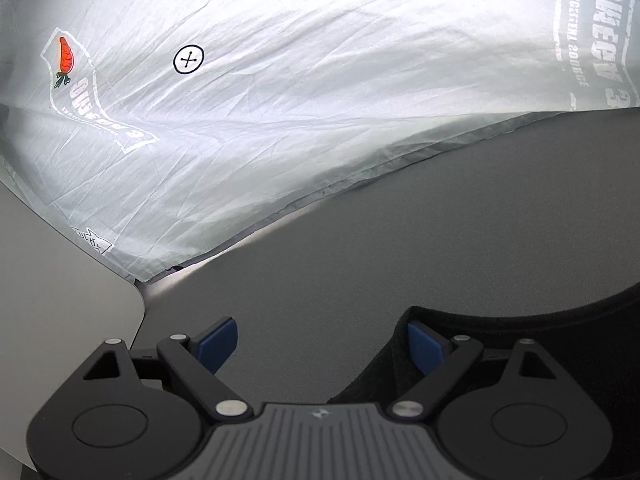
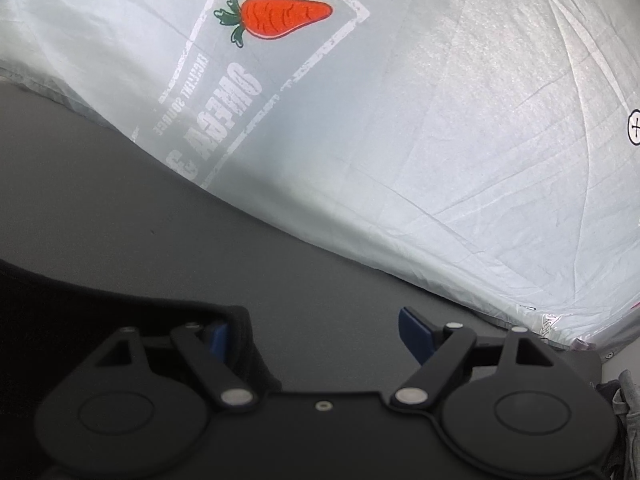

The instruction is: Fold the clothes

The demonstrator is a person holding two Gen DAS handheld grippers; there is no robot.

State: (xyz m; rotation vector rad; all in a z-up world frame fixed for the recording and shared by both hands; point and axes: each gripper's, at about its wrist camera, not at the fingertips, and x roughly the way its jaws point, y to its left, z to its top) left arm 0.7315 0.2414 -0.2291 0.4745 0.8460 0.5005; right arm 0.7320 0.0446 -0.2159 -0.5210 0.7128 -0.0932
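A black garment lies on the grey table, at the lower right of the left wrist view (image 1: 520, 320) and the lower left of the right wrist view (image 2: 100, 316). My left gripper (image 1: 322, 344) is open, its right blue pad (image 1: 424, 346) against the garment's edge, its left pad (image 1: 218, 344) over bare table. My right gripper (image 2: 314, 338) is open, its left pad (image 2: 219, 338) partly hidden behind the garment's edge, its right pad (image 2: 416, 334) over bare table. Neither gripper holds anything.
A pale printed cloth with carrot motifs (image 2: 280, 18), circled crosses (image 1: 188, 59) and lettering covers the far table (image 1: 280, 80). The grey table surface (image 1: 400, 240) lies between it and the grippers. A grey fabric bundle (image 2: 628, 408) sits at the right edge.
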